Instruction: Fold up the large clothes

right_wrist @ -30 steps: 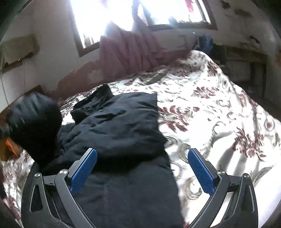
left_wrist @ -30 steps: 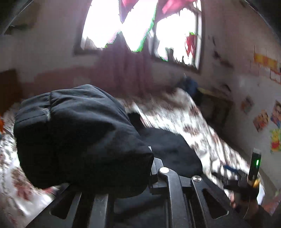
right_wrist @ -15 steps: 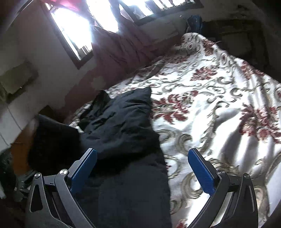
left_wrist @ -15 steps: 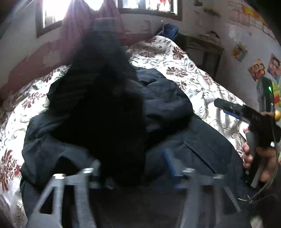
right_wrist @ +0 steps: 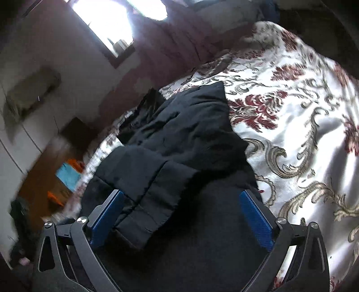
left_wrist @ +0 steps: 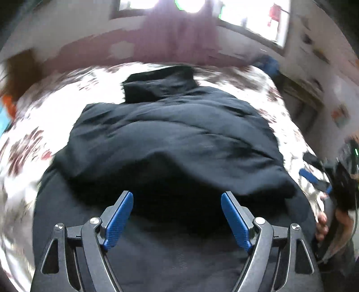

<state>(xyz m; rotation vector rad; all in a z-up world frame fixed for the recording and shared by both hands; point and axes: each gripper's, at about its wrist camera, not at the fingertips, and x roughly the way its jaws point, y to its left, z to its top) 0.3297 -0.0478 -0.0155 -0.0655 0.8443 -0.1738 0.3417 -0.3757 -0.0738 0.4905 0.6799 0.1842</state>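
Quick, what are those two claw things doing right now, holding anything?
Left gripper: open, holding nothing, above the puffy black padded jacket.
Right gripper: open, holding nothing, over the same jacket on the floral bedspread.

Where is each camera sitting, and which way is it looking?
Left wrist: sits on the left gripper, looking forward over the black jacket toward the window; the person's right hand shows at the right edge, on the right gripper.
Right wrist: sits on the right gripper, looking across the folded sleeve and the flowered bedspread; only its own open fingers show.
Both see the same jacket on the same bed.
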